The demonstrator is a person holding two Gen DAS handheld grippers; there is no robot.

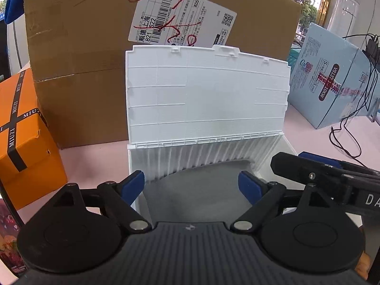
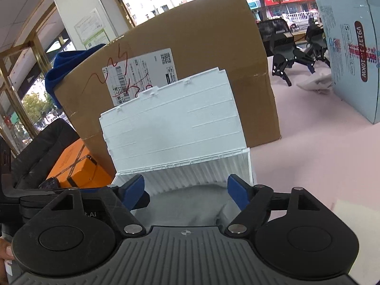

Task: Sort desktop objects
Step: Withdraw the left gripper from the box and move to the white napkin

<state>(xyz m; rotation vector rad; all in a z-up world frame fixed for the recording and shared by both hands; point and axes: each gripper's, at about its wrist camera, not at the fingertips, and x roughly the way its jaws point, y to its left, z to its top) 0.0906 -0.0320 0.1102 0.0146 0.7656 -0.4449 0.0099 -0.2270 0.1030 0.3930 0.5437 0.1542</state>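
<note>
While both tools are hovering over the white ribbed plastic storage box (image 1: 204, 156) with its hinged lid (image 1: 206, 95) standing upright, the step in hand is probably settling or fetching something inside it. The left tool (image 1: 191, 182) is hanging with its blue-padded fingers spread wide and gripping nothing; the right tool (image 2: 185, 188) is likewise gaping wide and empty, just beside the left one above the box's near edge. Inside the box, a grey cloth-like lining or item (image 2: 190, 204) is lying crumpled across the floor; what it is exactly cannot be told. To do this well, either tool should be coming down clear of the ribbed walls and closing on a raised fold of the grey material, while keeping off the lid so it is not knocked shut. Behind the box a large brown cardboard carton (image 1: 90, 59) is standing on the pink bench (image 2: 308, 154), with an orange ribboned box (image 1: 21, 128) to the box's left and a pale blue carton (image 1: 332, 80) to its right.
</note>
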